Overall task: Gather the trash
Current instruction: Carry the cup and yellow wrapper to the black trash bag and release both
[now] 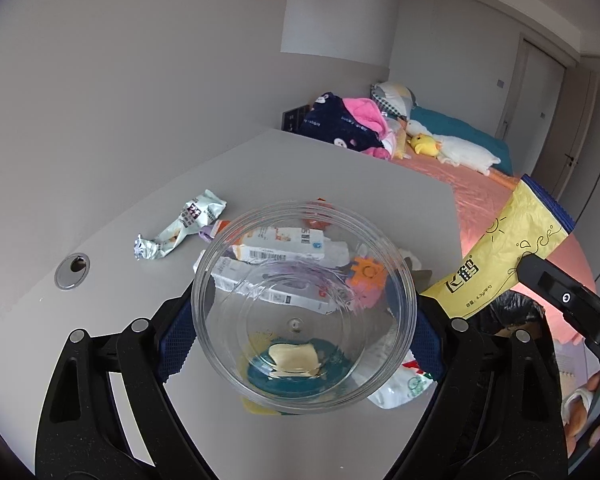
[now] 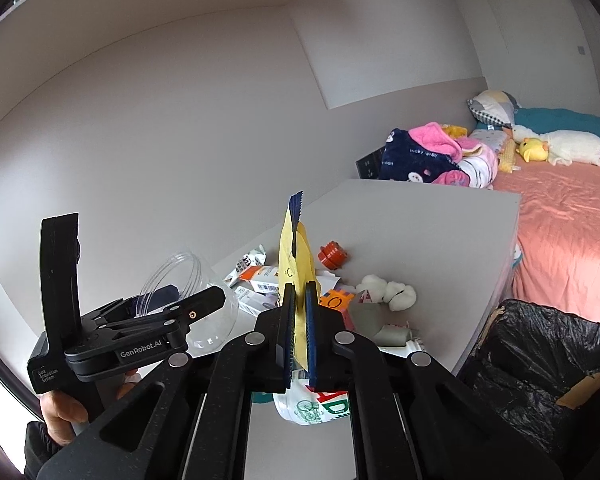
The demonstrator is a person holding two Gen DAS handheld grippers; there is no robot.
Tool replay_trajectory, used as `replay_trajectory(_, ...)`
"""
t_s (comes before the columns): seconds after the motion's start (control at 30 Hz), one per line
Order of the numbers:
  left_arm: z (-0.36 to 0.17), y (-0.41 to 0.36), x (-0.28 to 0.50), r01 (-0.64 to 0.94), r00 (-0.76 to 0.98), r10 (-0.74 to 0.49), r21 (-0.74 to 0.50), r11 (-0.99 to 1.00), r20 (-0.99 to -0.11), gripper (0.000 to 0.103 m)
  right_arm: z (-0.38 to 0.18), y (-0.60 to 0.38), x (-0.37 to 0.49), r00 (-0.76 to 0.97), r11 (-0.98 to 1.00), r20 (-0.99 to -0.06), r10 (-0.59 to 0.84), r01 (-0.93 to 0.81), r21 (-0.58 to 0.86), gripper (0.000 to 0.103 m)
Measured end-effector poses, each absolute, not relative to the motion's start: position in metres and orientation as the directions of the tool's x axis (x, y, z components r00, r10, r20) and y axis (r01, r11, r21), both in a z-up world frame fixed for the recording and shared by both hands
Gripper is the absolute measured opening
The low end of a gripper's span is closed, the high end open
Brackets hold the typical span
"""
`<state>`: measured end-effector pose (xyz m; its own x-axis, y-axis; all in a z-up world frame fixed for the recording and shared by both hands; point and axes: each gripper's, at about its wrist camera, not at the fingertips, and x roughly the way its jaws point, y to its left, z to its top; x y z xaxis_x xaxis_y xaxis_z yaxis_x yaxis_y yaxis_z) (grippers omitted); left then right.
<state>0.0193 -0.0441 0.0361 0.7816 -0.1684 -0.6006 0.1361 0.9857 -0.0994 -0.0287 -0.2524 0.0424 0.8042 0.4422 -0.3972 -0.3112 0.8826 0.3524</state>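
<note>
My left gripper [image 1: 302, 316] is shut on a clear plastic cup [image 1: 304, 304], held above the grey table [image 1: 360, 176]; the cup also shows in the right wrist view [image 2: 188, 280]. My right gripper [image 2: 299, 320] is shut on a yellow wrapper with a blue serrated edge [image 2: 296, 248], which also shows in the left wrist view [image 1: 508, 248]. Torn white cartons [image 1: 284, 244], a crumpled silver wrapper [image 1: 180, 228], an orange piece [image 1: 366, 272] and a white printed wrapper [image 2: 320, 404] lie on the table.
A bin lined with a black bag [image 2: 540, 356] stands right of the table. White tissue balls [image 2: 388, 290], an orange cap [image 2: 332, 256] and a grey piece [image 2: 376, 324] lie on the table. A bed [image 2: 568, 220] with clothes and plush toys is behind.
</note>
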Motion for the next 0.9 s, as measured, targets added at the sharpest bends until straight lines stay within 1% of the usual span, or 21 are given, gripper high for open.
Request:
replay_trajectory(0.4,0.058,-0.097,0.009,0.227,0.791,-0.232,-0.081,0.971,-0.566,0.085,0.066,-0.302,-0.059,0.866,0.906,-0.343,0.365,-0.246,0.343,0.006)
replay_trajectory(0.9,0.062,-0.179,0.003,0.382,0.740,-0.367,-0.096,0.919,-0.564,0.085,0.070,-0.370,-0.094,0.915,0.935,-0.336,0.225,-0.105,0.340,0.006)
